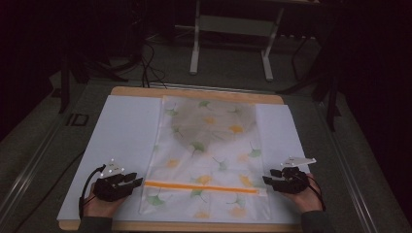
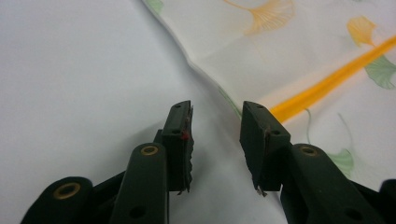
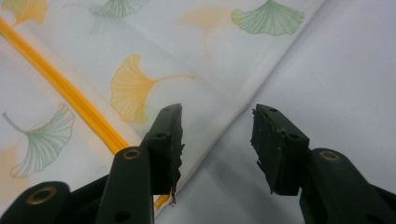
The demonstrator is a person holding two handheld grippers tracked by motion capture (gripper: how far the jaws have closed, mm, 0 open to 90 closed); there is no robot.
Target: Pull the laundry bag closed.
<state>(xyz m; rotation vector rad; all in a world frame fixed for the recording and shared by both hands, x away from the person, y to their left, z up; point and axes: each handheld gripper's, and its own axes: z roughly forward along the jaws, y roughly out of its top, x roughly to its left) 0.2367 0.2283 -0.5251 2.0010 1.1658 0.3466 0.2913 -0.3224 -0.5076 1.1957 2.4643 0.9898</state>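
Observation:
A white cloth (image 1: 209,150) printed with green and yellow ginkgo leaves lies flat along the middle of the table, with an orange stripe (image 1: 201,187) across its near end. My left gripper (image 1: 137,180) rests just left of the cloth's near left edge (image 2: 205,74), its jaws open and empty. My right gripper (image 1: 266,176) sits at the near right edge (image 3: 243,93), jaws open, nothing between them. The stripe (image 2: 327,86) runs off to the right in the left gripper view, and the stripe (image 3: 70,95) crosses at the left in the right gripper view.
A white sheet (image 1: 121,141) covers the wooden table (image 1: 194,91) under the cloth. Beyond the table stands a white metal frame (image 1: 233,43) on a grey floor, with dark cables (image 1: 150,68) at the back left.

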